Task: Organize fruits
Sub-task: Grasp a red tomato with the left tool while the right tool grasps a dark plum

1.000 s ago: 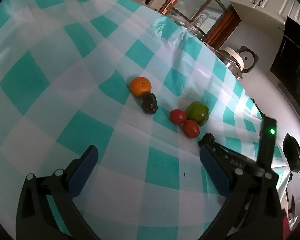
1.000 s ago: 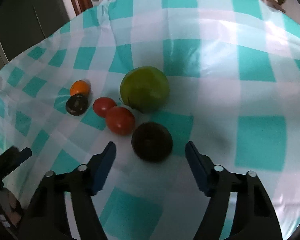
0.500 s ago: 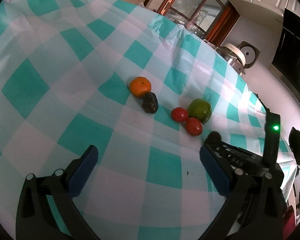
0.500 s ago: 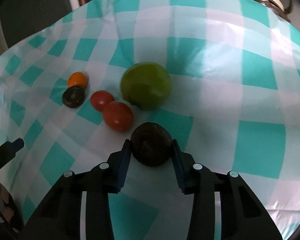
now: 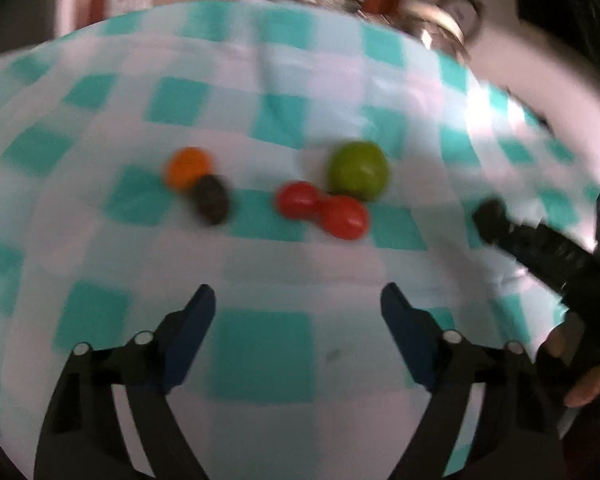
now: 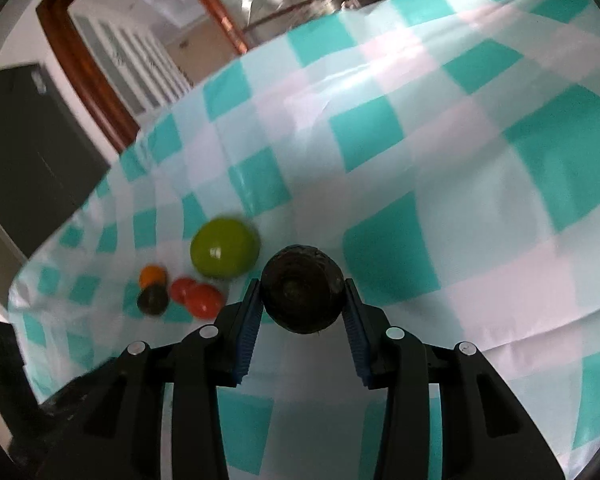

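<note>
1. Right gripper (image 6: 302, 300): its blue pads are pressing on both flanks of a dark round fruit (image 6: 302, 288), which is sitting between the fingertips, stem end facing the camera. The jaws have just been closing, and the fruit is now gripped between them and appears to be riding clear of the checked tablecloth (image 6: 480, 200).

2. Left gripper (image 5: 298, 320): it is standing partly open with nothing between the fingers. The jaws have just been narrowing over bare cloth, well short of any fruit.

3. Remaining fruit, from the right gripper: the green fruit (image 6: 225, 254) is lying just ahead and to the left of the fingertips; two red tomatoes (image 6: 198, 298) are sitting further left, touching each other; the orange fruit (image 6: 153, 275) and a second dark fruit (image 6: 153, 300) are lying furthest left, touching.

4. Same fruit, from the left gripper: all are lying ahead of the open fingers, the tomatoes nearly straight ahead, the orange-and-dark pair ahead and left, the green fruit ahead and slightly right.

5. Governing relation, as a judgement: the matching dark fruit is lying left of the right gripper, beyond the tomatoes. It looks slightly oval in the left view, its long axis slanting, though blur is making this uncertain. The left gripper is the nearer to that pair.
</note>
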The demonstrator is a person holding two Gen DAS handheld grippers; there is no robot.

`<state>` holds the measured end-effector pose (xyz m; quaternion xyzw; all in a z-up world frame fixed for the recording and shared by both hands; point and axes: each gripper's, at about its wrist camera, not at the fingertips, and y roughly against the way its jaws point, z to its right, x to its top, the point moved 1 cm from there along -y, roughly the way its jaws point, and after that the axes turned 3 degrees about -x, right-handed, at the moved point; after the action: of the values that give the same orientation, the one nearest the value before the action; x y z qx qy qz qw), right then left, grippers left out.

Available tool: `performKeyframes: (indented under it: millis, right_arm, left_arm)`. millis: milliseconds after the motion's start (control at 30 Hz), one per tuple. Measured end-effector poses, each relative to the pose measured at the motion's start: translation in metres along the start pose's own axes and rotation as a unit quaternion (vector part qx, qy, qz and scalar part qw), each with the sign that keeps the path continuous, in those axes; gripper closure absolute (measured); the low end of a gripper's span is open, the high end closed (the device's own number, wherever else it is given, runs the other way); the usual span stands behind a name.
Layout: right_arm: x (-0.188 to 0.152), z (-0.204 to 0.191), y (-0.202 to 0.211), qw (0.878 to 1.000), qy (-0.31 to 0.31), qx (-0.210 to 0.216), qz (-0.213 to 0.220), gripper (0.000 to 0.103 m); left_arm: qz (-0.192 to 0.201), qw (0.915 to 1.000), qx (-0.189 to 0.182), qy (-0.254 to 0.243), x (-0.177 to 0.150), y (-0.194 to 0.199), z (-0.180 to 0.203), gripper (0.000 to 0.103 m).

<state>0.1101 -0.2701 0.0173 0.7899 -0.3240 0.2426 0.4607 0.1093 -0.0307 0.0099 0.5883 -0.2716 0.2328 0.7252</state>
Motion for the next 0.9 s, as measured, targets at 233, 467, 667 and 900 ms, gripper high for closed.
performKeyframes:
  millis: [233, 467, 667, 900]
  right_arm:
    - [0.006, 0.005, 0.002, 1.000, -0.013, 0.011, 0.022, 0.063]
    - [0.006, 0.007, 0.002, 0.999, -0.014, 0.019, 0.022, 0.063]
    - [0.005, 0.007, 0.002, 1.000, -0.013, 0.021, 0.018, 0.063]
    - [0.005, 0.010, -0.001, 0.999, -0.020, 0.033, 0.008, 0.063]
  left_arm:
    - [-0.050, 0.9979, 0.024, -0.035, 0.030, -0.055, 0.035, 0.047]
    - [-0.049, 0.9965, 0.042, -0.052, 0.044, -0.071, 0.033, 0.065]
    - [-0.032, 0.9982, 0.029, -0.041, 0.020, -0.038, 0.022, 0.066]
    - [-0.023, 0.9994, 0.022, -0.015, -0.002, -0.013, 0.005, 0.066]
